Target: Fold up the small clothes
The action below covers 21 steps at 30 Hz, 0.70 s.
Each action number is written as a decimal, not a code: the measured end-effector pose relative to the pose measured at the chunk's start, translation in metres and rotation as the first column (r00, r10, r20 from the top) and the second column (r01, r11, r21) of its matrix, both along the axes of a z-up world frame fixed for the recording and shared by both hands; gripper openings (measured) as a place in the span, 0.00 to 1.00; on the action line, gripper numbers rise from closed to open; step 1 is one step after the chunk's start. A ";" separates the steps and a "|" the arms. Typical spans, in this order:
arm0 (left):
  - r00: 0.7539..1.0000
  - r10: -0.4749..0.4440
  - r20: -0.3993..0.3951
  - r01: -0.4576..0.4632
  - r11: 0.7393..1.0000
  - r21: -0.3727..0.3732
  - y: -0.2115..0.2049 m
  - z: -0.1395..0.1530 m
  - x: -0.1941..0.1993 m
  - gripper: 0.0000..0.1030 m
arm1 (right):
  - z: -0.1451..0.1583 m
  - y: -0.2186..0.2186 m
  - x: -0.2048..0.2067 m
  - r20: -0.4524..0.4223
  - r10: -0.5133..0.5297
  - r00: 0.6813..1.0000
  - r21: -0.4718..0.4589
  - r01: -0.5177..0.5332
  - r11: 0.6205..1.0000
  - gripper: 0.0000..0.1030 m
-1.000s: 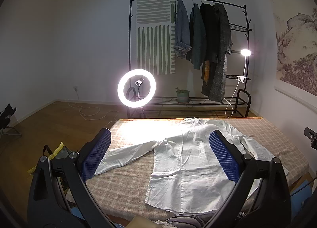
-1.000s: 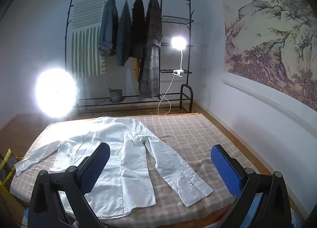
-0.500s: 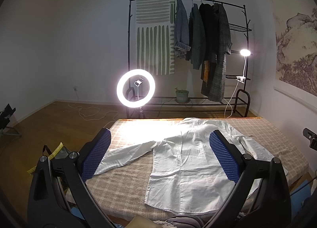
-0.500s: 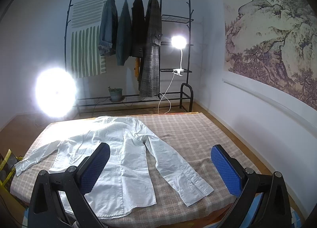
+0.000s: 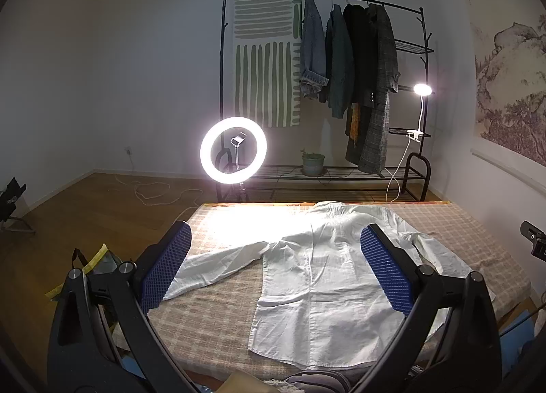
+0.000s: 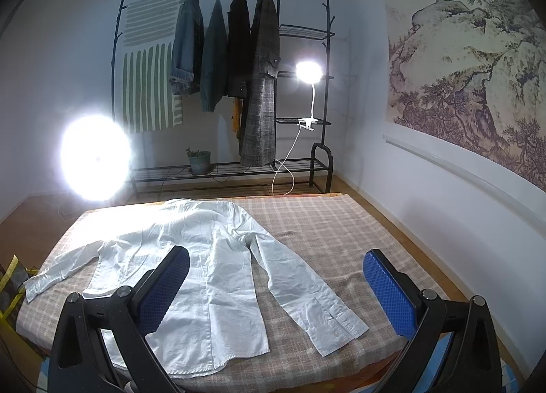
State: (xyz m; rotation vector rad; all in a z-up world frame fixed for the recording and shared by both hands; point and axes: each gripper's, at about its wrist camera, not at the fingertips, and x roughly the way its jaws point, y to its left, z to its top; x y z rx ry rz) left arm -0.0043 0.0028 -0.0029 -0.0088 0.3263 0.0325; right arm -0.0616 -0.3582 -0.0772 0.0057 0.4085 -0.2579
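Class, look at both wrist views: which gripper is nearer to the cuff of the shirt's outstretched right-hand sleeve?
Right. The right gripper hovers just short of that sleeve cuff; the left gripper faces the white shirt body, further left.

my left gripper [image 5: 274, 263] and right gripper [image 6: 276, 285] have black arms, blue dimpled pads [image 6: 389, 294] (silver screws at the joints).

Both wrist cameras look from the near edge of a checked table [image 5: 218, 321], raised and angled down toward the far wall. The left view faces the white shirt [image 5: 317, 277] squarely; the right view [image 6: 211, 277] sits further right, taking in the right wall. Both share shirt, table and clothes rack [image 5: 341, 92].
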 end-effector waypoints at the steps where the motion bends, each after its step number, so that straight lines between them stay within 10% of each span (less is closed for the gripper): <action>1: 1.000 0.000 0.000 0.000 1.000 0.000 0.000 0.000 0.000 0.98 | 0.000 0.000 0.000 0.000 -0.001 1.000 -0.001 0.001 1.000 1.00; 21: 1.000 -0.003 0.000 0.003 1.000 -0.004 0.001 0.000 0.000 0.98 | -0.002 0.000 0.001 -0.007 0.003 1.000 -0.001 -0.003 1.000 1.00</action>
